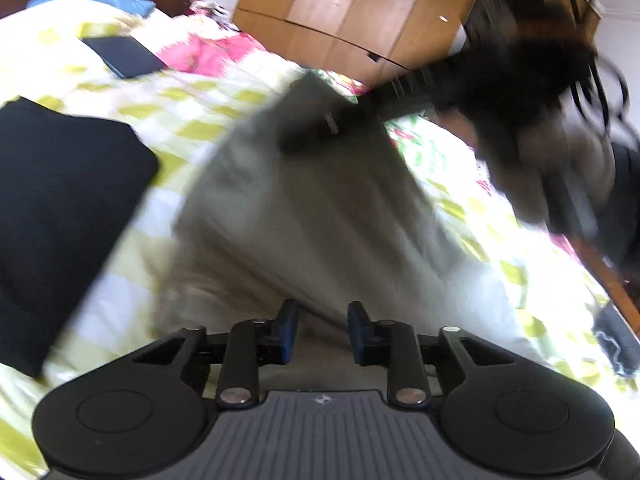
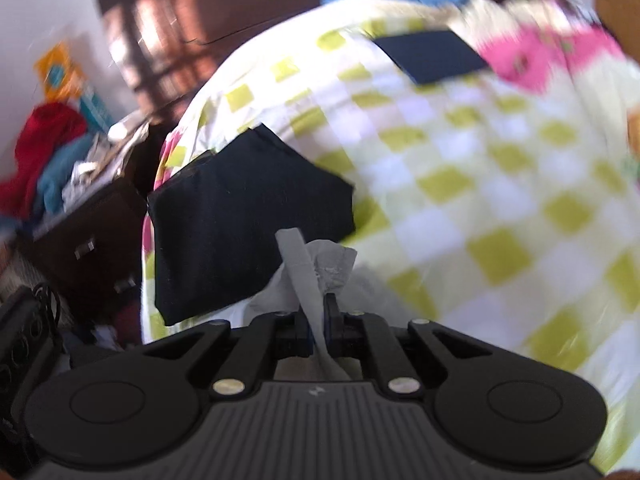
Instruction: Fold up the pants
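Right gripper (image 2: 319,320) clamping pants (image 2: 320,268)

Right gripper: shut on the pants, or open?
Shut: the right gripper pinches a strip of the grey pants between nearly closed fingers.

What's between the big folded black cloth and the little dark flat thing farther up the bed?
Only bare checkered bedspread. The right wrist view shows it between the folded black cloth and the small dark flat thing; the left wrist view agrees.
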`<state>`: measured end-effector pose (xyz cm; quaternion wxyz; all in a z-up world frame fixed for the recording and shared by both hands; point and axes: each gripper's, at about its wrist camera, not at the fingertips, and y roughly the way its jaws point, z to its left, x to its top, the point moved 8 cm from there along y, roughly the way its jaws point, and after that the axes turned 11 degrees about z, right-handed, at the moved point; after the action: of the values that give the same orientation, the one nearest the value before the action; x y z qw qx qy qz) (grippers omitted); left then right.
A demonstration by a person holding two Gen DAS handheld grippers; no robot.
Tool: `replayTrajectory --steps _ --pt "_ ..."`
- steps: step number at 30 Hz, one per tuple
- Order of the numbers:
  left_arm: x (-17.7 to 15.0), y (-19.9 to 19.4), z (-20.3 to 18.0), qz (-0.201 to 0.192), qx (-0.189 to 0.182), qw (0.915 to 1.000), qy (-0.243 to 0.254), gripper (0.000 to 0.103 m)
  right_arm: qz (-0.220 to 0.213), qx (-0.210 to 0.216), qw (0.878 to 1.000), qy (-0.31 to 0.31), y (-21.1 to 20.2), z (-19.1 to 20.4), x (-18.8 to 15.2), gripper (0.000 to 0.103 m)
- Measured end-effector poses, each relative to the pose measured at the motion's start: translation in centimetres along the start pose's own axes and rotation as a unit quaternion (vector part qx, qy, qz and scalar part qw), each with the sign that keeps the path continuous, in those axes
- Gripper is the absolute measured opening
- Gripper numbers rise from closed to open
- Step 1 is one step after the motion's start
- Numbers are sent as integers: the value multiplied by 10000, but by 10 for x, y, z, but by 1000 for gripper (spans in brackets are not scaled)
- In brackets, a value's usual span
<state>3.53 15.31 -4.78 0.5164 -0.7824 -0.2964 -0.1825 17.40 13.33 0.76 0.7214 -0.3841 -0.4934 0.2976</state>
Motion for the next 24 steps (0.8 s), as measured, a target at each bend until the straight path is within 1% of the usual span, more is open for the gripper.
replayTrajectory --steps 2,3,5,6,7,8,10,11,13,14,16,18,20,22,24 --pt "-3 2 -7 29 -120 9999 11 40 280 -99 9987 -406 12 2 12 5" --pt "-4 1 -10 40 -157 9999 38 40 441 -176 9970 -609 24 2 15 7" --pt "-3 0 -10 28 -112 9999 103 40 850 -354 9928 -760 56 -7 17 12" --pt "-3 -3 -8 14 -44 9999 139 40 1008 -560 9900 -818 70 -13 14 15" --pt "-1 -5 -5 -24 51 9998 169 40 1053 -829 9873 -857 81 -20 12 17" --pt "1 -6 0 -77 149 9997 183 41 1011 -1015 9865 -798 85 -26 10 18" --pt "7 -13 11 -212 375 9987 257 45 773 -1062 9904 -439 77 -38 6 22" --pt "11 -17 19 -288 505 9979 277 49 629 -1071 9918 -299 66 -42 3 23" --pt "22 -21 36 -412 722 9961 310 50 329 -1277 9911 -157 40 -42 -10 26" --pt "30 -22 46 -469 827 9950 294 50 197 -1335 9908 -65 25 -40 -19 29" --pt "45 -20 60 -549 907 9939 312 55 -78 -1394 9900 209 -5 -33 -44 33" --pt "59 -11 69 -557 1018 9922 456 61 -176 -1389 9887 534 -28 -20 -78 37" --pt "68 6 76 -385 1148 9905 651 63 -127 -1571 9848 734 -42 -4 -116 38" --pt "75 19 81 -142 1113 9909 742 64 61 -1743 9802 933 -48 14 -154 38" --pt "74 28 80 60 1115 9903 824 63 231 -1942 9744 1113 -52 29 -189 38"
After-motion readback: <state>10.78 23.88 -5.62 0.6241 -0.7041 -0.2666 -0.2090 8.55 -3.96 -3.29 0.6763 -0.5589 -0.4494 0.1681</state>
